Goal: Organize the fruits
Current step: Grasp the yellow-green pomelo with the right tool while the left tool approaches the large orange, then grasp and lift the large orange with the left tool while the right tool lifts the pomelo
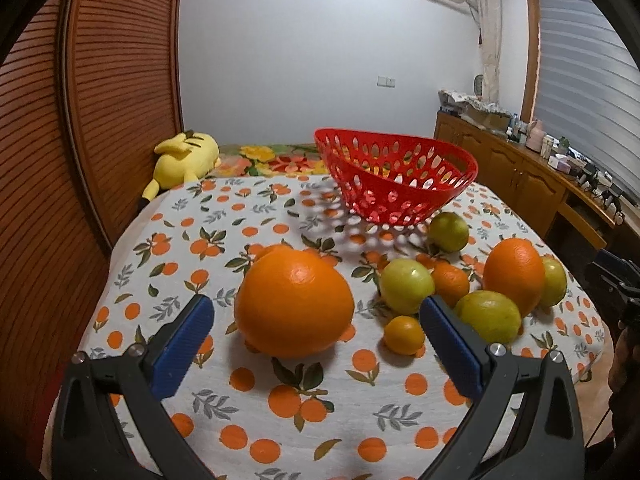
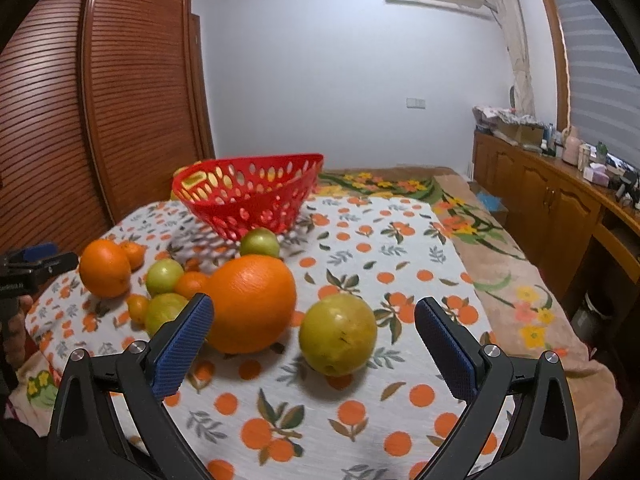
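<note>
Zero fruits in the red basket (image 1: 394, 178) at 12 o'clock; both grippers, left (image 1: 316, 326) and right (image 2: 314, 326), fingers wide, empty; all citrus loose on bench (image 1: 248, 396).

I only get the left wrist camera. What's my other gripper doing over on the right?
Observer: The right gripper is wide open, with nothing in its jaws.
Operator: What's in front of it?
Observer: A green fruit lies on the cloth just ahead of the jaws, untouched.
Operator: Is anything hiding behind my big orange?
Observer: Yes, a small orange sits close behind it, on the basket side.
</note>
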